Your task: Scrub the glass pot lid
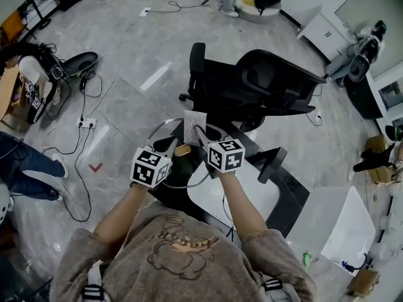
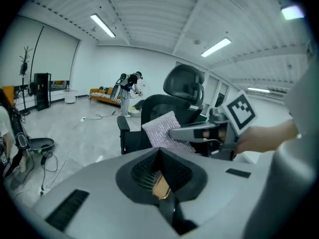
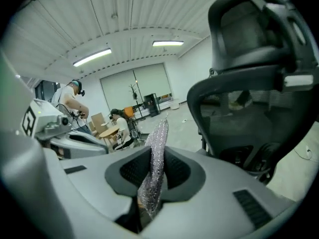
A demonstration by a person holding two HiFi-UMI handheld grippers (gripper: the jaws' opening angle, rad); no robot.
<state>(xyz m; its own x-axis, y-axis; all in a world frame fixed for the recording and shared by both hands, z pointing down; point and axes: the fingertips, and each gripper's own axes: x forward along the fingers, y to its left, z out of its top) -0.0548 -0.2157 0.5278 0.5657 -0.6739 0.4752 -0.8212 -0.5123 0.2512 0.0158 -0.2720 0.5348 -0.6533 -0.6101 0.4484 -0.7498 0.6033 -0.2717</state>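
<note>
While the head view places the glass pot lid (image 1: 180, 170) at frame centre between both tongs, only the camera on my left gripper (image 2: 160, 158) shows its jaws clamped together on the lid's gold knob (image 2: 162, 187). My right gripper (image 3: 154, 159), in its own view, pinches the silver scrub pad (image 3: 154, 169), which stands edge-on and upright.

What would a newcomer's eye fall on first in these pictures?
First come the two grippers raised in front of the person's chest. The left gripper is shut on the brown knob of the glass lid, and the right gripper is shut on a glittery scrub cloth. Just behind them stands a big black office chair.
</note>
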